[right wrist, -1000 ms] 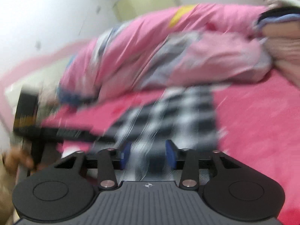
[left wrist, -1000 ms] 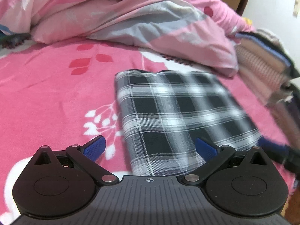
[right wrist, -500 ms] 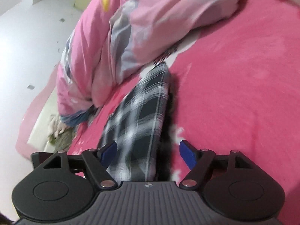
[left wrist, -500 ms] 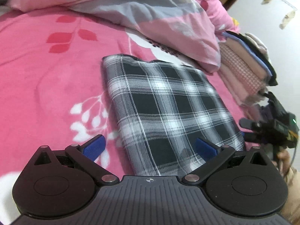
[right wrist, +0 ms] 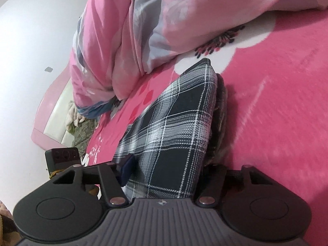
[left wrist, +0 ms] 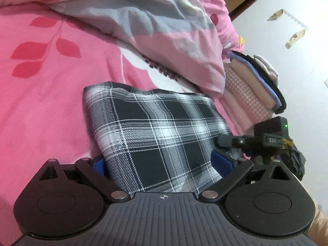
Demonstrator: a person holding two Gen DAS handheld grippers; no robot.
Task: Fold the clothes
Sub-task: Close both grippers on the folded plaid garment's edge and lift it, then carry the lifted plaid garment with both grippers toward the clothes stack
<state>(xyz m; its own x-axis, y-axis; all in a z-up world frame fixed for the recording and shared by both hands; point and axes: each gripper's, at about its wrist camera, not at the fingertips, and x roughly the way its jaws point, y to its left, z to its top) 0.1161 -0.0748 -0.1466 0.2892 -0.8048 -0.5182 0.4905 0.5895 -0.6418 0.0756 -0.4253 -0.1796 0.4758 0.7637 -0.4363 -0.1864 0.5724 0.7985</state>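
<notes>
Both grippers close in on a folded plaid garment (left wrist: 160,135) lying flat on a pink bedsheet (left wrist: 51,86). Nearest the lens, the left gripper (left wrist: 162,164) stands wide, its jaws narrowing, with the near edge of the plaid between its blue pads (left wrist: 220,163), though whether they press the cloth yet cannot be told. At the garment's side edge, the right gripper (right wrist: 168,170) has its jaws about half open and closing around the stacked layers; only its left pad (right wrist: 128,167) shows, so contact on the other side is unclear. The plaid piece already forms a neat rectangle, suggesting its folding is largely done and a last fold or a move remains. Just beyond it, a stack of folded clothes (left wrist: 252,90) sits at the bed's edge, likely finished work. Farther back, a rumpled pink quilt (left wrist: 143,26) lies heaped along the sheet.
</notes>
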